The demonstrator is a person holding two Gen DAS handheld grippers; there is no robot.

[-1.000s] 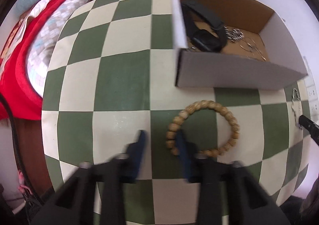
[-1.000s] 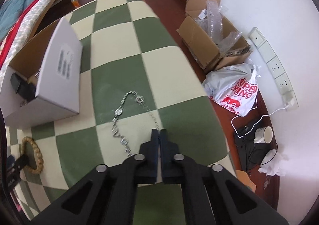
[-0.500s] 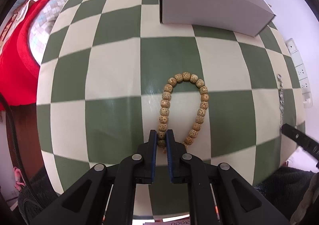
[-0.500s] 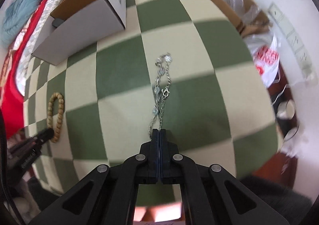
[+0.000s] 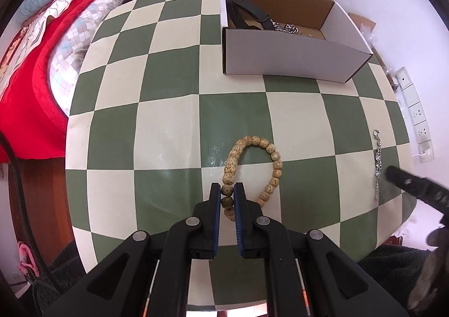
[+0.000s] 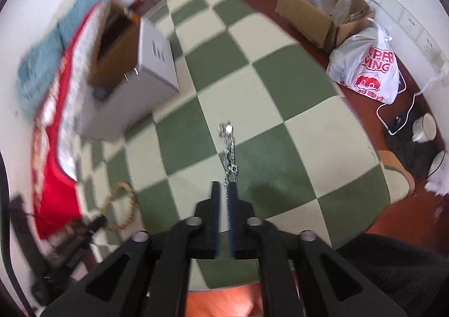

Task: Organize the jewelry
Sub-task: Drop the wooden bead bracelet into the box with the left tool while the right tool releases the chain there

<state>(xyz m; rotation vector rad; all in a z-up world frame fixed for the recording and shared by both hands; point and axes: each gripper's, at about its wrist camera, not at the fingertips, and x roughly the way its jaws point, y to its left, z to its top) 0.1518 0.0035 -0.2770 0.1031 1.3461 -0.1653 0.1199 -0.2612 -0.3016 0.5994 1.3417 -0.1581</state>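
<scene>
A wooden bead bracelet lies on the green-and-cream checkered table. My left gripper is shut on the near end of the bracelet, beads pinched between its blue pads. A silver chain stretches out from my right gripper, which is shut on its near end. The chain and the right gripper's tip also show in the left wrist view at the right. The bracelet and the left gripper appear blurred in the right wrist view.
A white cardboard box at the table's far side holds a black strap and silver chains; it shows too in the right wrist view. A red bedspread lies left. On the floor right are a brown carton and a white bag.
My left gripper has closed on the bead bracelet and drawn it back, stretching it into a long loop. My right gripper holds the chain's end and has swung, blurring its view.
</scene>
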